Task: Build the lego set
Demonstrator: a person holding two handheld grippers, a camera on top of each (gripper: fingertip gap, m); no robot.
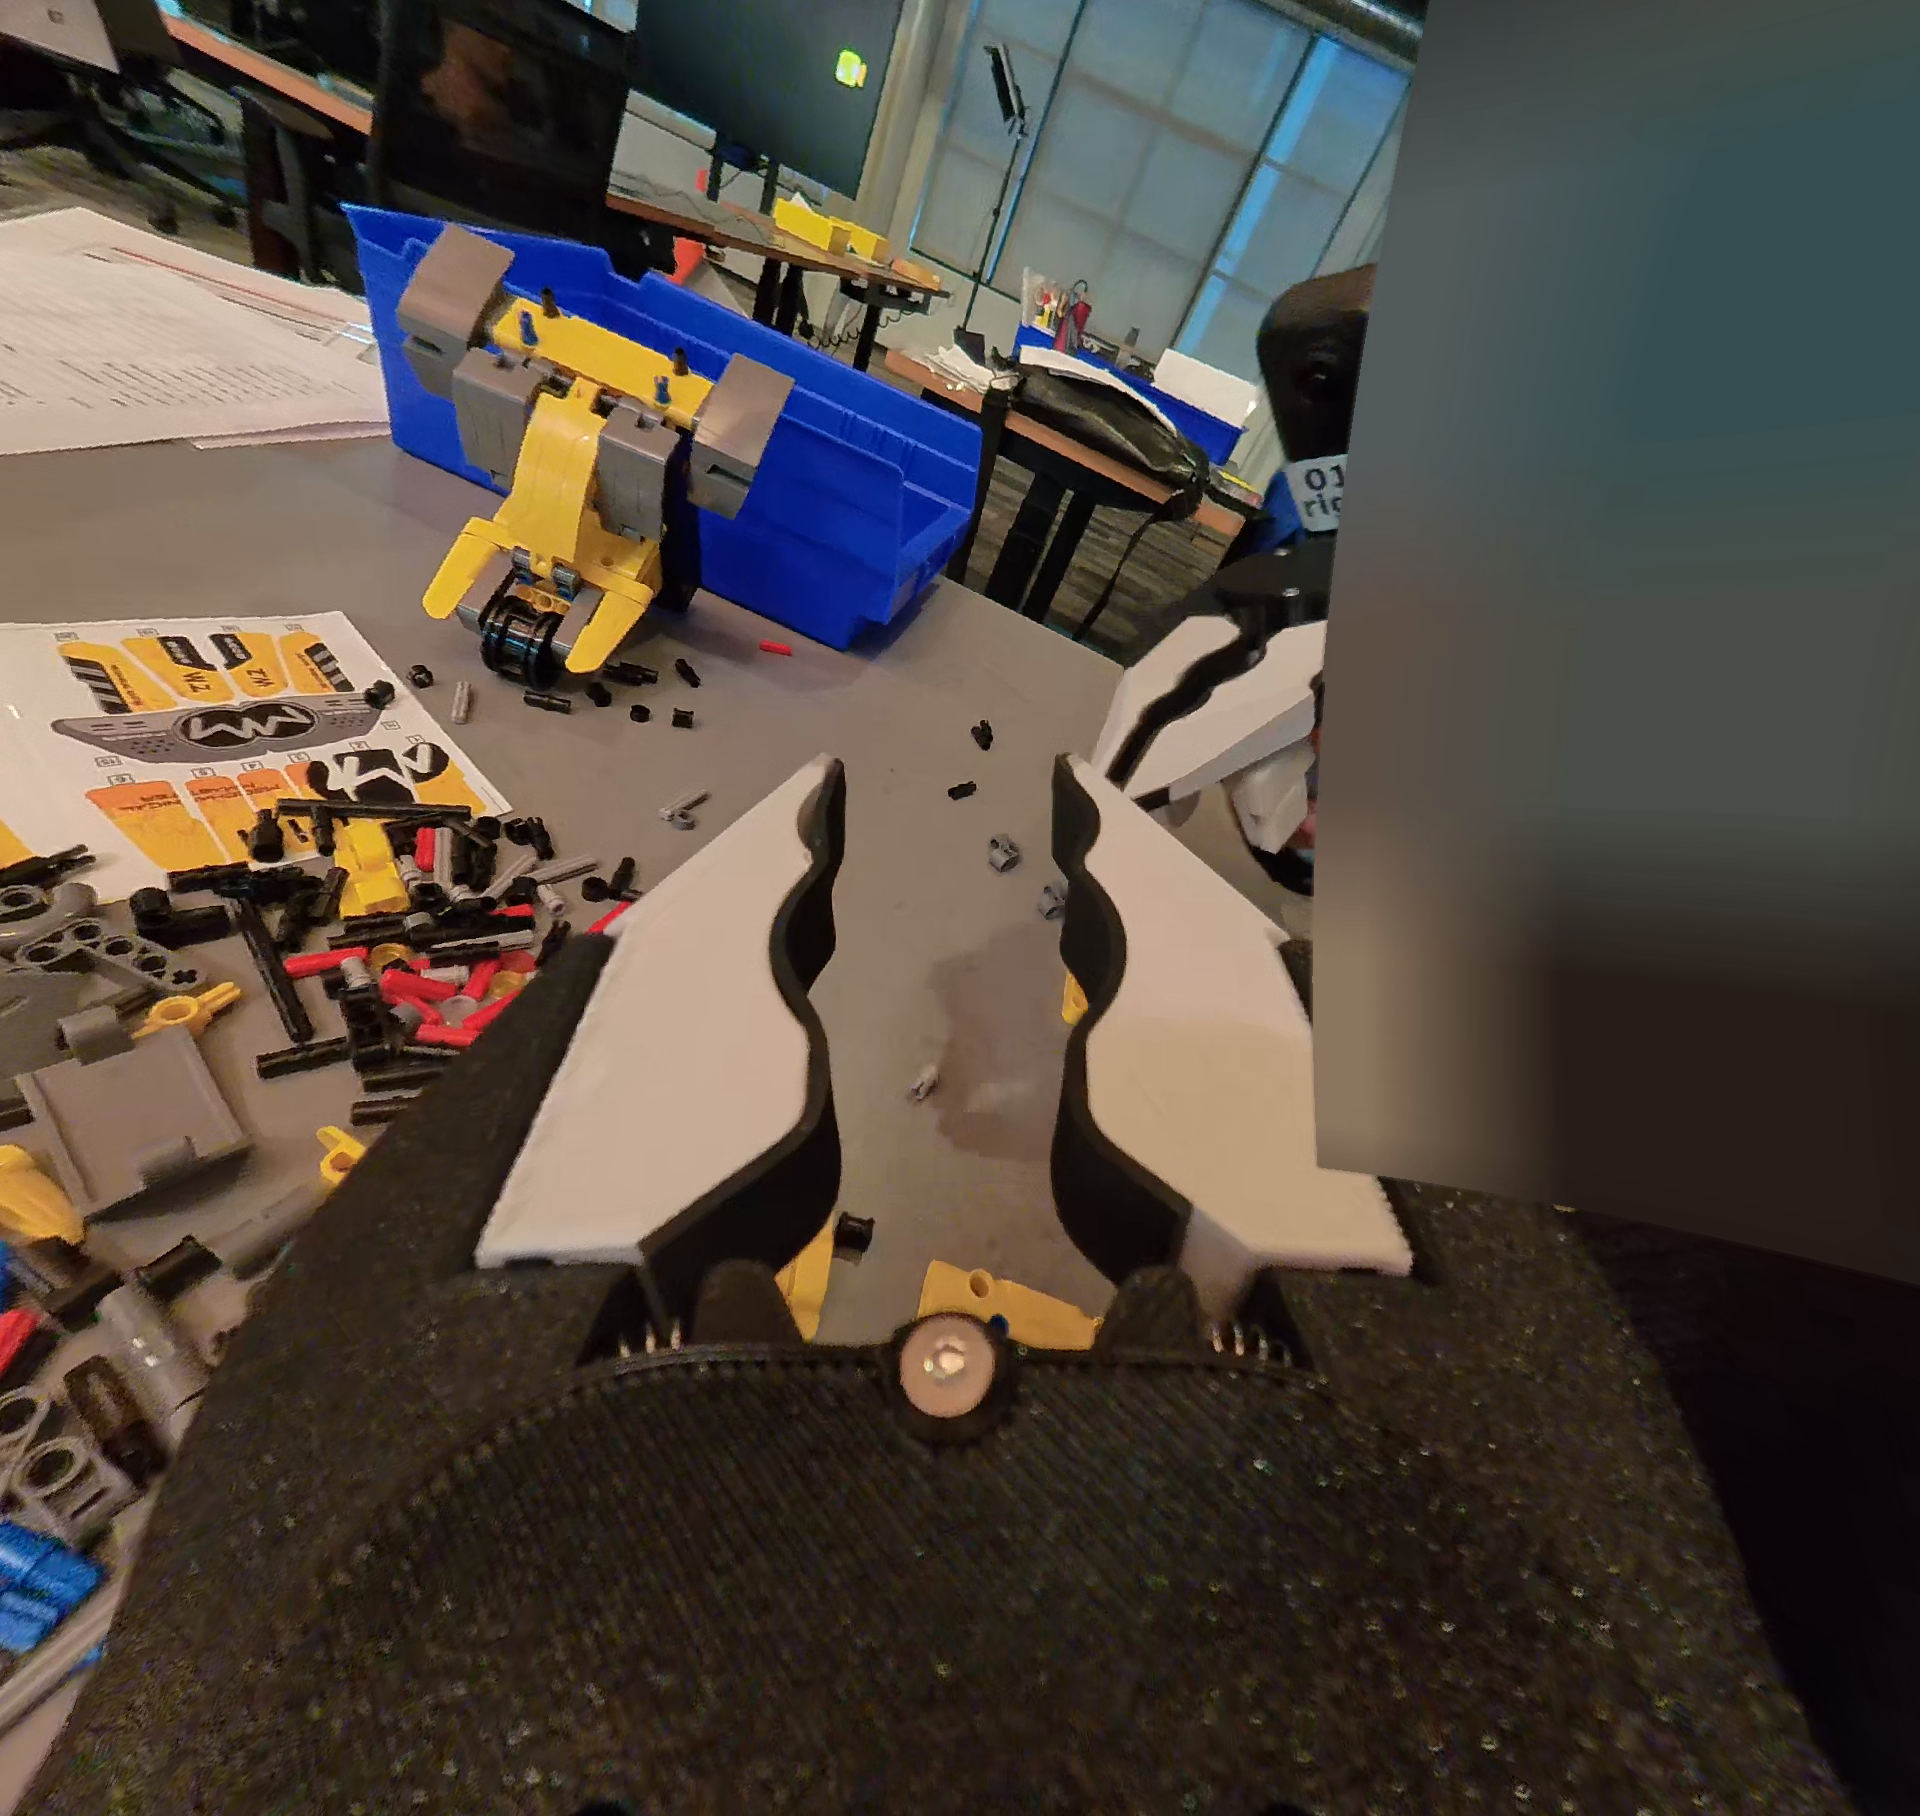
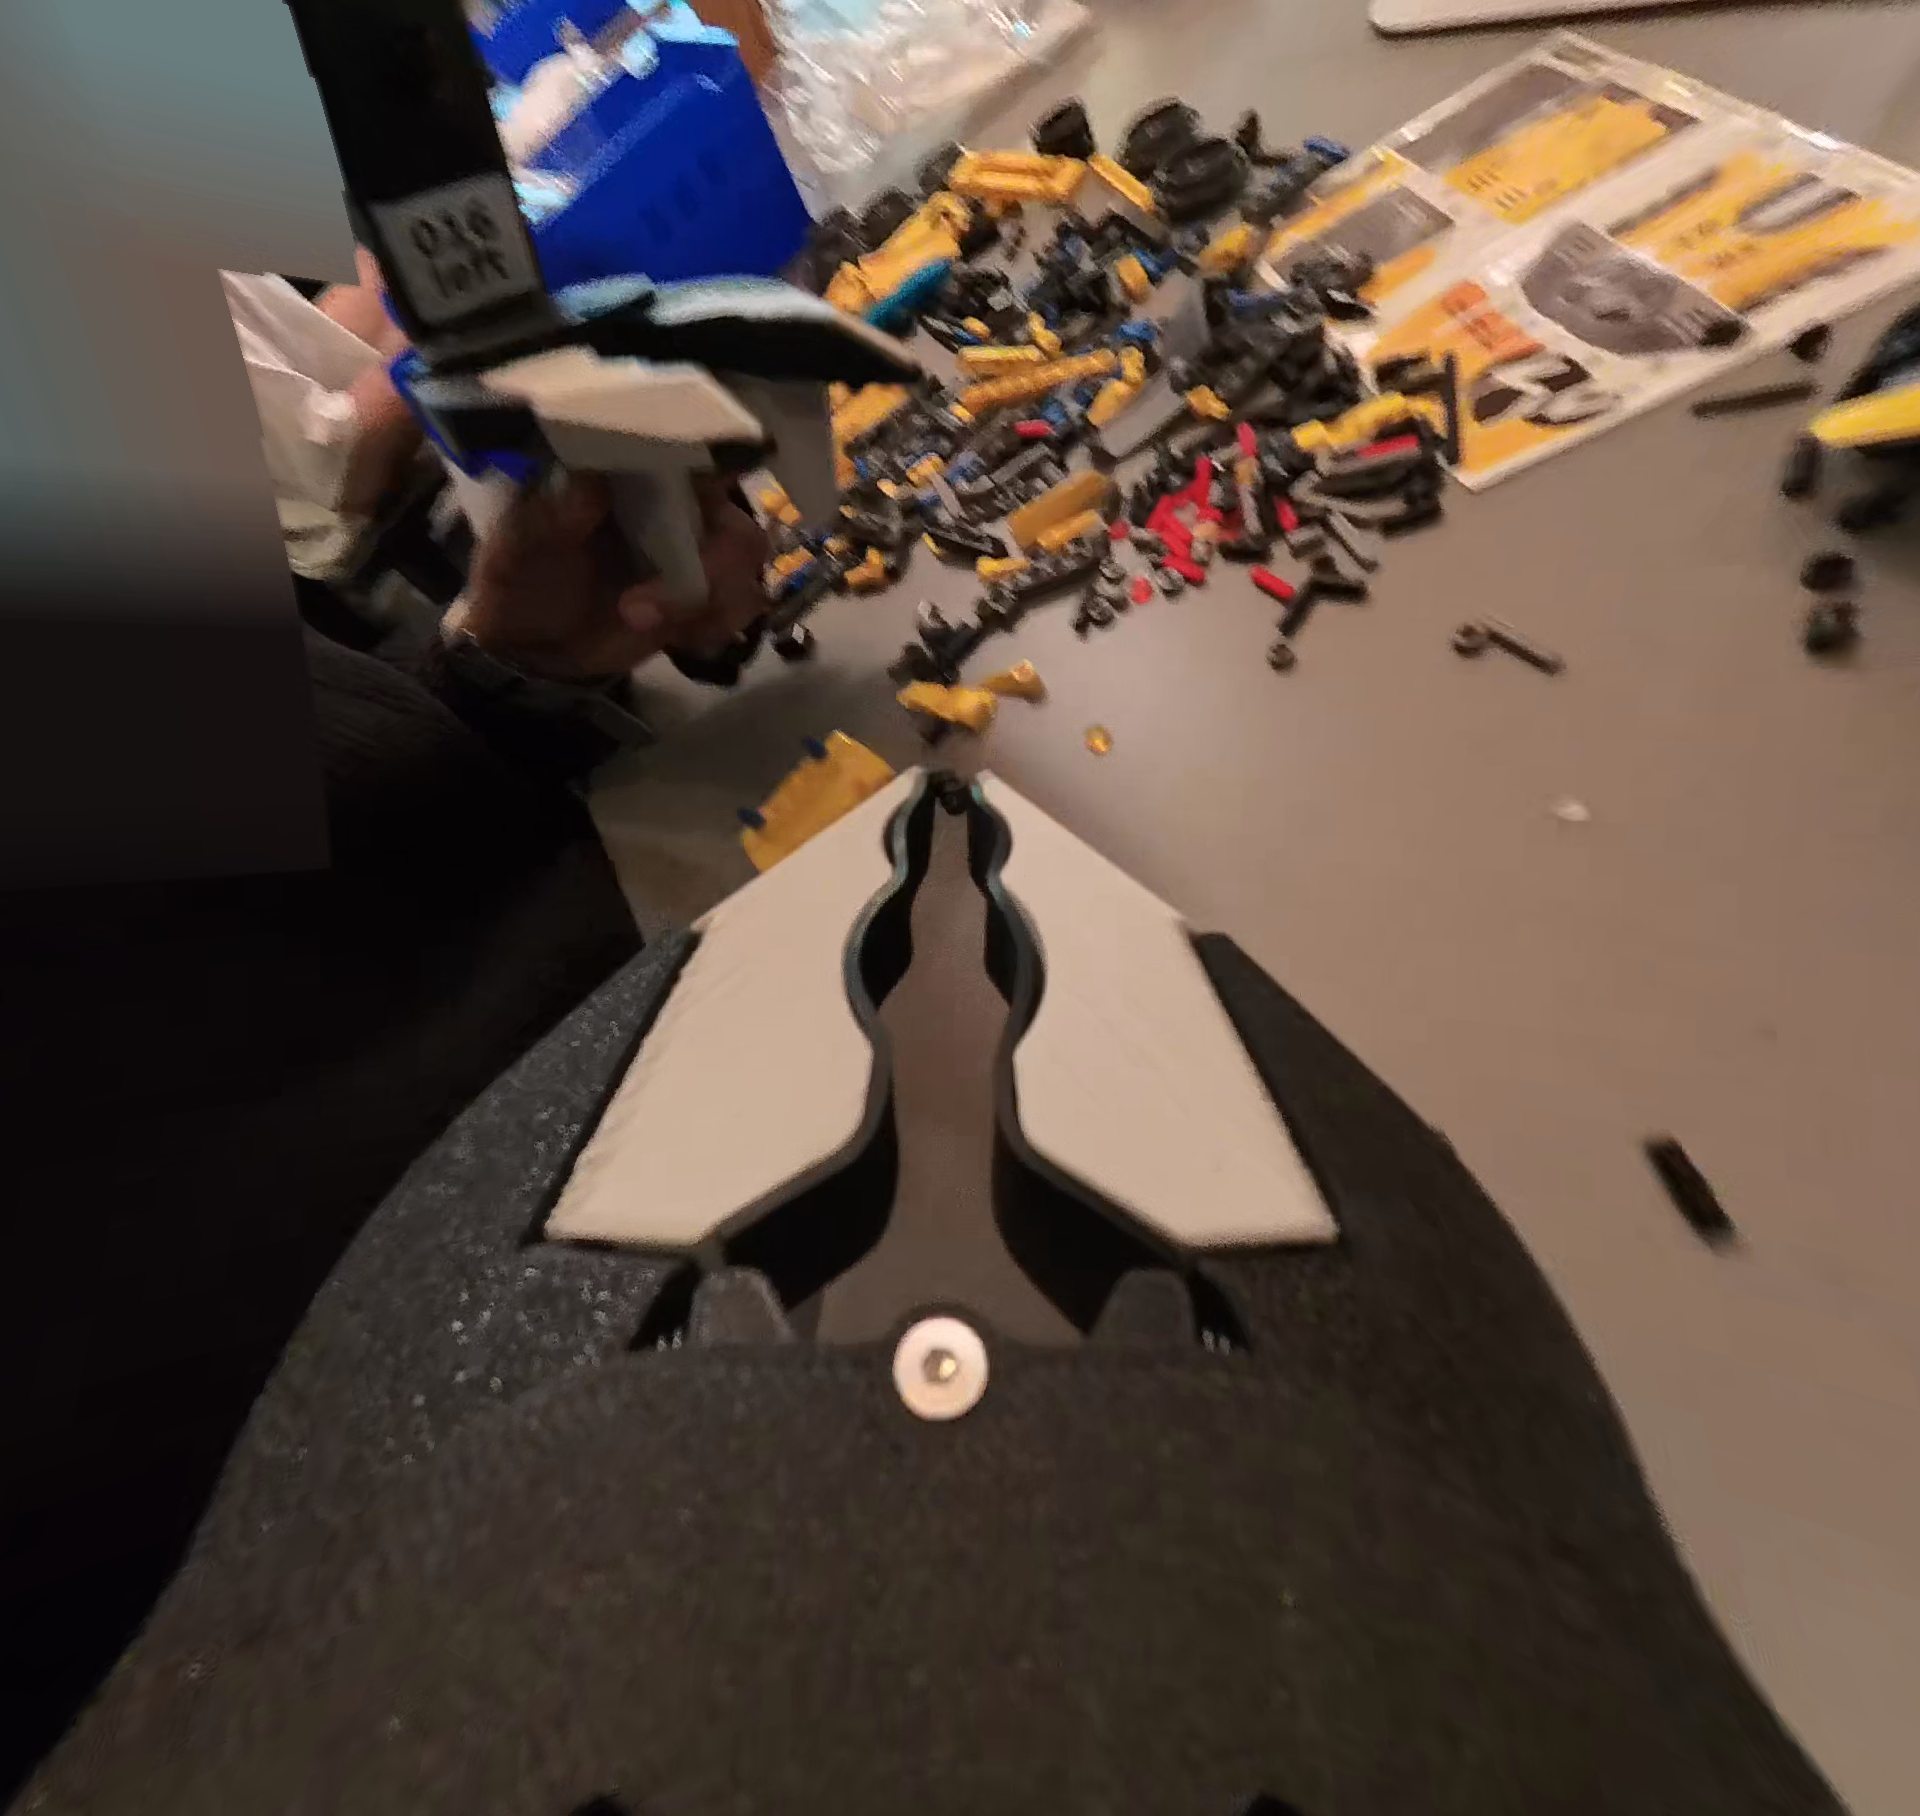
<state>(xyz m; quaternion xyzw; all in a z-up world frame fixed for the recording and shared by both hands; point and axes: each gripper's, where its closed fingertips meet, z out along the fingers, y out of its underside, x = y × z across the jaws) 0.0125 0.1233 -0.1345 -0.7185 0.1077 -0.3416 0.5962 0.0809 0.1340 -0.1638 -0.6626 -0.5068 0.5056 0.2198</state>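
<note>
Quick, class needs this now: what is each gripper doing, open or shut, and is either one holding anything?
Left gripper: open, empty, above the grey table.
Right gripper: shut on a small dark piece; too blurred to identify.

A sticker sheet (image 1: 249, 727) at left of the left wrist view bears printed lettering and logos on yellow, orange and grey decals. White paper sheets (image 1: 156, 332) at upper left carry fine print, too small to read. In the right wrist view, the left gripper (image 2: 727, 416) carries a small label (image 2: 457, 244) with characters.
</note>
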